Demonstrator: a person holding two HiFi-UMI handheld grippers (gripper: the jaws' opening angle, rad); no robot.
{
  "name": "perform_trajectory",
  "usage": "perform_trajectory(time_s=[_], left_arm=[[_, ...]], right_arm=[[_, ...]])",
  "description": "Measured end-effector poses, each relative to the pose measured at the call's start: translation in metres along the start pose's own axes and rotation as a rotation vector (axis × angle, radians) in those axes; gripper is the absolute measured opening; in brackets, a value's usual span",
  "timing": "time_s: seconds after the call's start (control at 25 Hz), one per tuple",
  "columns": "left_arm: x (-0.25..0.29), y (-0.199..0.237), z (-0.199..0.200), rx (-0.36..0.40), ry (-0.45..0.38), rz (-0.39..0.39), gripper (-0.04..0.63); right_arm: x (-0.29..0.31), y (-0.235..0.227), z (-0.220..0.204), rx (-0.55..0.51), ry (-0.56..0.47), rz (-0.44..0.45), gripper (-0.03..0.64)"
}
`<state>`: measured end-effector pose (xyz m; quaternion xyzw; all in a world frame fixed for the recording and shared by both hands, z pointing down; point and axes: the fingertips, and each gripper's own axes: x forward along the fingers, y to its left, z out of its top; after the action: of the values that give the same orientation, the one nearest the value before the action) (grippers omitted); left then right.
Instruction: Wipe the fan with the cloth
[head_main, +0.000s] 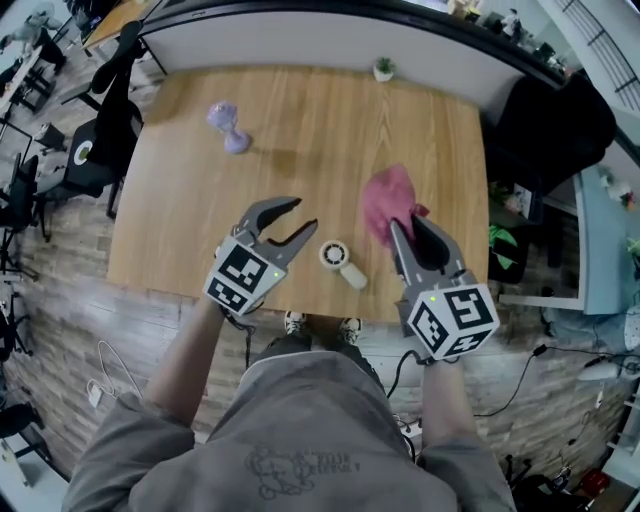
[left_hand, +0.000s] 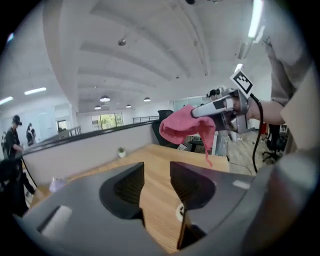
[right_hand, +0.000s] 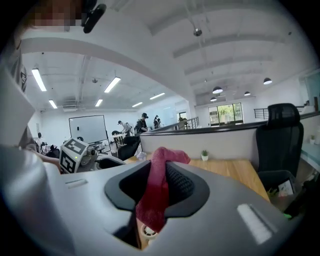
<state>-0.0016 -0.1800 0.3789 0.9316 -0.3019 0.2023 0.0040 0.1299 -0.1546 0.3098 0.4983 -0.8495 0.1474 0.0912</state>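
Observation:
A small white hand-held fan (head_main: 340, 262) lies on the wooden table (head_main: 180, 220) near its front edge, between my two grippers. It also shows low between the jaws in the left gripper view as the fan (left_hand: 180, 212), and under the cloth in the right gripper view as the fan (right_hand: 146, 231). My right gripper (head_main: 408, 226) is shut on a pink cloth (head_main: 384, 200), which hangs from its jaws above the table: cloth (right_hand: 157, 190), cloth (left_hand: 184, 127). My left gripper (head_main: 302, 215) is raised left of the fan, its jaws apart with nothing between them.
A purple object (head_main: 228, 127) stands at the table's far left and a small potted plant (head_main: 383, 68) at the far edge. Black office chairs sit to the right (head_main: 555, 130) and left (head_main: 112, 125) of the table. The person's shoes (head_main: 318, 325) are under the front edge.

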Motion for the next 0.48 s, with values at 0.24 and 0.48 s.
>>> perform_trajectory(time_s=[0.24,0.48], left_arm=[[-0.046,0.009,0.094,0.095,-0.166,0.071,0.131],[-0.097,0.011,0.153,0.011,-0.294,0.119,0.091]], right_arm=[[-0.029,0.020,0.072,-0.069,-0.161,-0.004,0.098],[-0.065,0.043,0.113,-0.100,-0.271,0.002,0.098]])
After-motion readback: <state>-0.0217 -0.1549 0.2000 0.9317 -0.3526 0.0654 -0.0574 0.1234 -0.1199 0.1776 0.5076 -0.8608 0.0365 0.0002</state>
